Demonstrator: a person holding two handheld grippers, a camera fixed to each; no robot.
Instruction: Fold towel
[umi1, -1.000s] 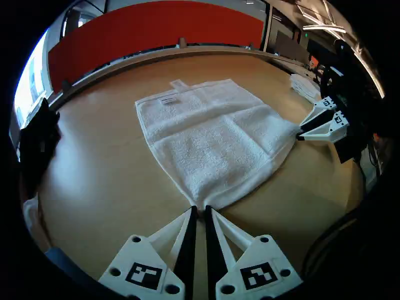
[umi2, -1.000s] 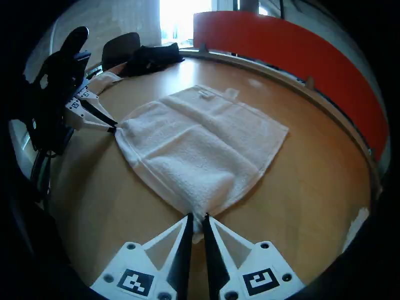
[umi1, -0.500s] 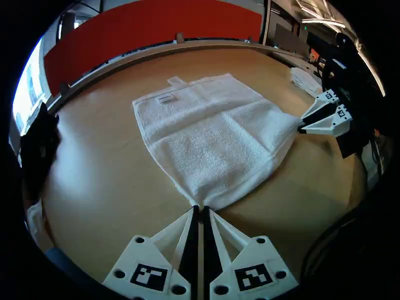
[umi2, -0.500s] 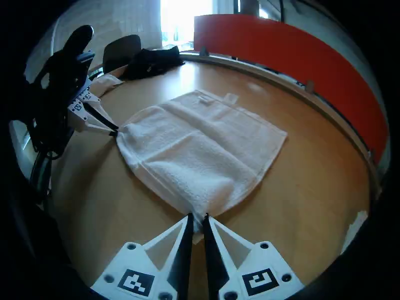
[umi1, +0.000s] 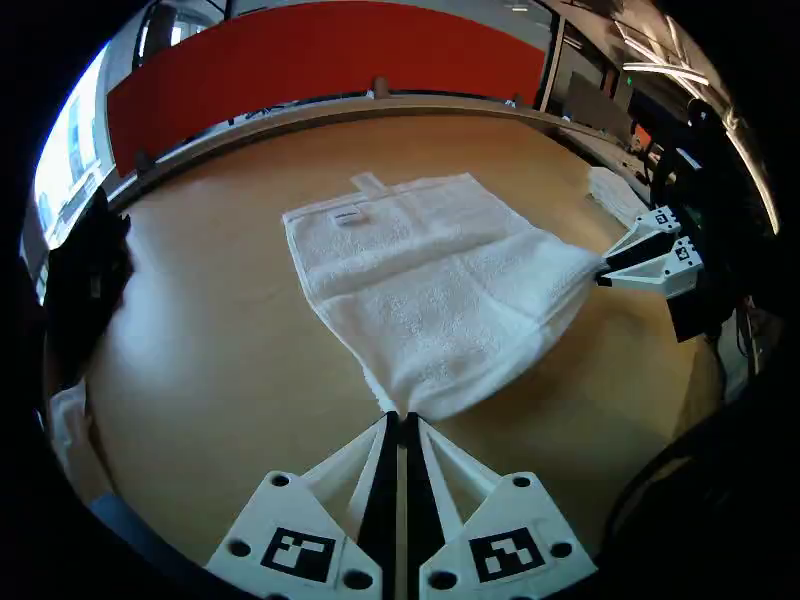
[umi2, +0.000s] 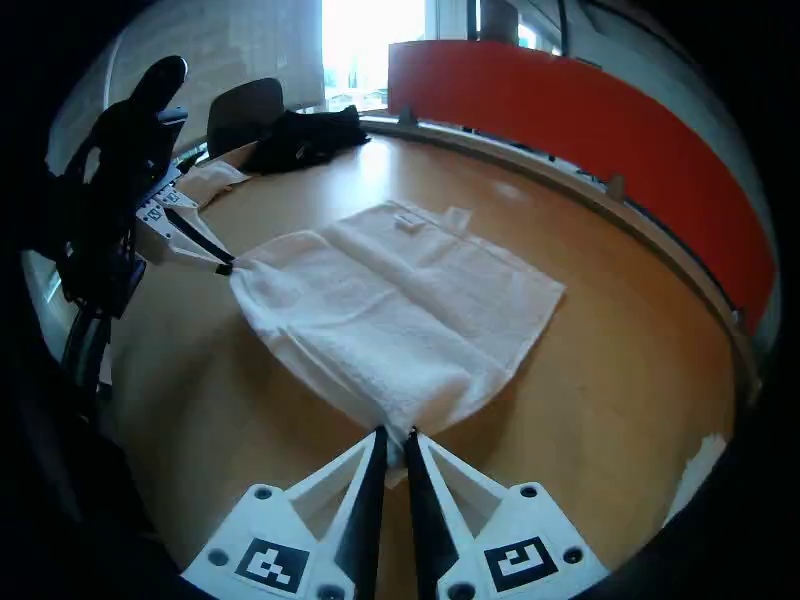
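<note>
Now, left gripper view: the left gripper's (umi1: 402, 425) fingers pinch the towel's (umi1: 430, 290) near corner, newly lifted off the worktop (umi1: 220, 340). Right gripper view: the right gripper's (umi2: 397, 440) fingers pinch its neighbouring corner, raised too; folding begins, I'd judge.

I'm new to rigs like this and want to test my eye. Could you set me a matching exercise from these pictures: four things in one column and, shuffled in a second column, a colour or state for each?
Things:
1. towel
2. table
3. panel
4. left tool

Descriptions:
A. red, standing behind the table
B. shut on a towel corner
C. white
D. light wood

Pairs: 1-C, 2-D, 3-A, 4-B.
</note>
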